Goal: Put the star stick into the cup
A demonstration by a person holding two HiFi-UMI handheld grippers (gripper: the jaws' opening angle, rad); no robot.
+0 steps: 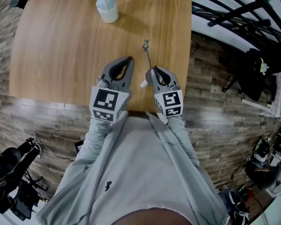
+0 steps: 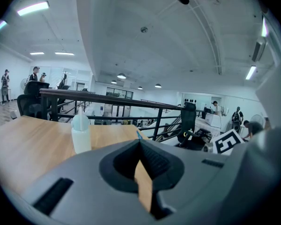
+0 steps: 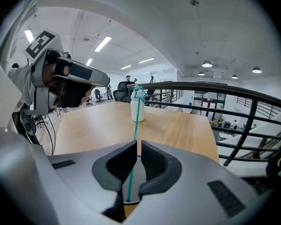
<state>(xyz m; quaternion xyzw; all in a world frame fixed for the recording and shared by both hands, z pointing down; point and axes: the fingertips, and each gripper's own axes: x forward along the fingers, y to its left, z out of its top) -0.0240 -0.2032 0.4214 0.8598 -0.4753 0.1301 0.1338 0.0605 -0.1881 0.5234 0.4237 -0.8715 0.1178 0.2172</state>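
The right gripper (image 3: 136,144) had its jaws closed on the thin teal star stick (image 3: 136,125). The stick rose from between them toward the far side of the wooden table (image 1: 61,55). In the right gripper view its star tip lay in front of the top of the cup (image 3: 134,114), so the cup's rim was hard to make out there. From the head view the stick's lower end was hidden inside the jaws. The cup (image 1: 107,9) stood near the far edge of the table, well apart from the stick. Something white stood up from it, but what it was could not be told. The left gripper (image 2: 139,143) hung just left of the right one with its jaws shut on nothing. Grey sleeves (image 1: 96,130) covered the person's arms, and the hands were hidden.
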